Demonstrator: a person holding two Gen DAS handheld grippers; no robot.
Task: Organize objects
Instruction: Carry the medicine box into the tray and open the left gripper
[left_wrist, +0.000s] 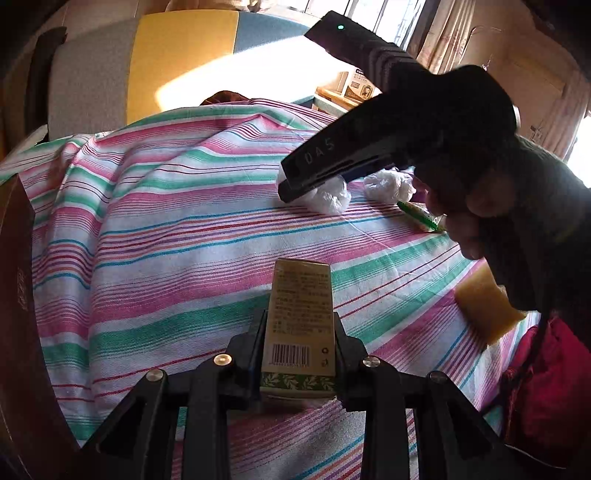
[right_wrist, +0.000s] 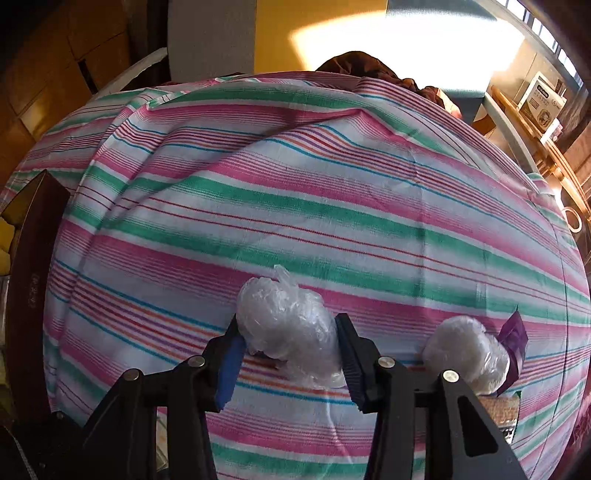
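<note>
My left gripper (left_wrist: 300, 319) is shut on a small olive-gold carton (left_wrist: 301, 291) with a barcode, held upright over the striped cloth (left_wrist: 166, 229). In the right wrist view, my right gripper (right_wrist: 289, 334) points steeply down at a crumpled clear plastic bundle (right_wrist: 291, 325) that lies on the cloth. Both pads touch the bundle's sides, so it is shut on it. The left wrist view shows the same right gripper (left_wrist: 295, 192) from the side, its tip down on that bundle (left_wrist: 330, 199), with a person's hand (left_wrist: 476, 206) on the handle.
A second plastic bundle (right_wrist: 465, 354) lies just right of the first, beside a purple packet (right_wrist: 513, 339). A green-and-white packet (left_wrist: 421, 216) and a yellow sponge (left_wrist: 487, 306) lie at the right. A dark brown box (left_wrist: 14, 295) stands at the left edge, red fabric (left_wrist: 543, 387) at the lower right.
</note>
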